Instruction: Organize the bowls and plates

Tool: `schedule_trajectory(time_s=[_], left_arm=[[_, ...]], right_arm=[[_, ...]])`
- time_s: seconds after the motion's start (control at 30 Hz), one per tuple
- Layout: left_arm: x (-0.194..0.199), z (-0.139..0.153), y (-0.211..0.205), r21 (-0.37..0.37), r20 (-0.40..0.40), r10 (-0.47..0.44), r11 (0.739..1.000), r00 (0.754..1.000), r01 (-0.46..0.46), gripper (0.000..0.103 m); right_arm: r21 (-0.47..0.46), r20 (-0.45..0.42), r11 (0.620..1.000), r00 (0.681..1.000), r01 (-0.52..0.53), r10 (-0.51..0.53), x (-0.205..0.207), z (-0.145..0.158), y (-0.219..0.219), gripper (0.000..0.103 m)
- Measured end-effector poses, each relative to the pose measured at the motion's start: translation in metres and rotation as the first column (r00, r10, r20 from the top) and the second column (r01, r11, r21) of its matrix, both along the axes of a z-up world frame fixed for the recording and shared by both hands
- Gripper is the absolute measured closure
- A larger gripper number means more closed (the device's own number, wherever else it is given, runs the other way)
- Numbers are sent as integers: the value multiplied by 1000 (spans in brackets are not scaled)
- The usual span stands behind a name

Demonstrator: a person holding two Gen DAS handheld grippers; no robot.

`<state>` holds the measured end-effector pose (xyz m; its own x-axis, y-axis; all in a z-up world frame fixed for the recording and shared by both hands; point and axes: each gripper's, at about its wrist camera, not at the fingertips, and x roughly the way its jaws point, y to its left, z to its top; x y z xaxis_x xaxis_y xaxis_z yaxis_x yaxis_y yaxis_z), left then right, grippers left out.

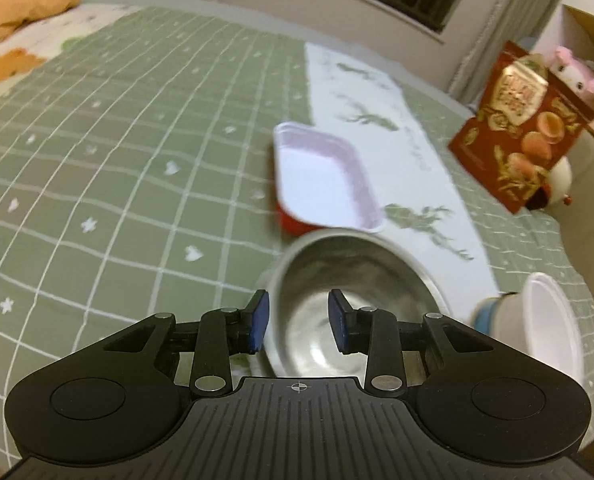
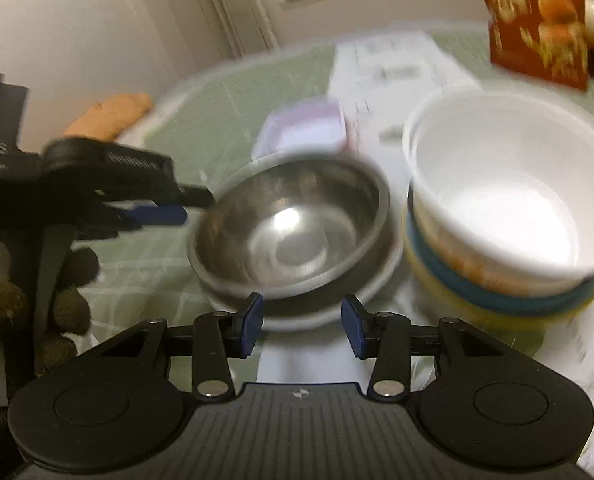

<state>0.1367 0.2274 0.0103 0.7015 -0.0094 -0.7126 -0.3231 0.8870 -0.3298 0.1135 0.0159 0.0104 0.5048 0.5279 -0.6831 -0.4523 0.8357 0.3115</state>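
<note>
Left wrist: left gripper (image 1: 298,322) parted, empty, over steel bowl (image 1: 349,280).

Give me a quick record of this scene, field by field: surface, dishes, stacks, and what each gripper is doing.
surface: green checked cloth with a white runner
steel bowl: sits in a white dish
white bowl: top of a stack, blue and yellow bowls beneath
rectangular tray: white inside, red outside, behind the steel bowl
left gripper: open, empty, at the steel bowl's left rim
right gripper: open, empty, in front of the steel bowl
</note>
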Motion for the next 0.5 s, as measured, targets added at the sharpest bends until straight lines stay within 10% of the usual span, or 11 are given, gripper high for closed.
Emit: schedule_trajectory(time_s=[0.27,0.5], left_arm=[[20,25,-70,48,3,-107,993,994,107,68],[40,32,-110,-145,27,-187,971,982,189,68]], right_arm=[[62,263,996,962,64,-78,17,60,-72,45],[-5,190,977,959,215,-210,74,55,-149,44]])
